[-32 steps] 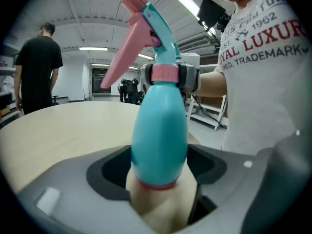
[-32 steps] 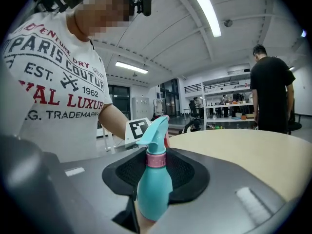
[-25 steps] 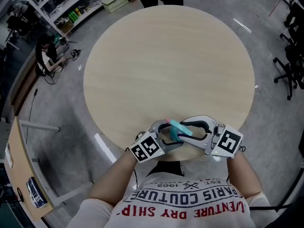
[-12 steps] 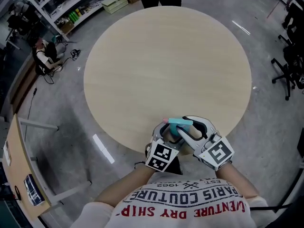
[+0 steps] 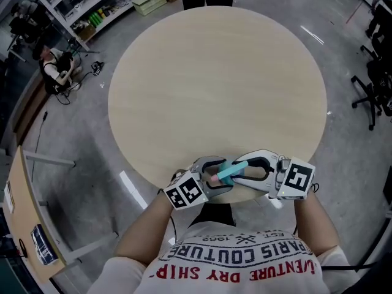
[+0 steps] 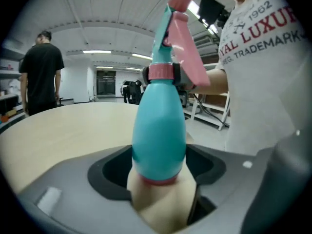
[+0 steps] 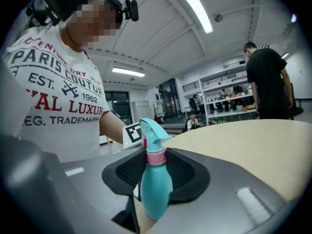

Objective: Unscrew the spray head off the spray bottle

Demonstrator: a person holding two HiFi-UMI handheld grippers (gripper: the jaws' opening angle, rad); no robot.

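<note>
Teal plastic spray bottle [image 6: 158, 126] looks light, slick: left gripper [image 5: 212, 175] clamps its base; right gripper [image 5: 245, 169], jaws just closing, pinches the pink collar [image 7: 156, 157]. Grip there.

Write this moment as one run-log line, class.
left gripper: shut on spray bottle base | right gripper: jaws just closed further on pink collar | spray head: not yet off

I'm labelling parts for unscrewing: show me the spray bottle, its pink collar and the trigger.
spray bottle [image 6: 159, 130], left gripper view, teal body's middle.
pink collar [image 6: 161, 71], left gripper view, ring's front.
trigger [image 6: 187, 52], left gripper view, lever's flat side.
</note>
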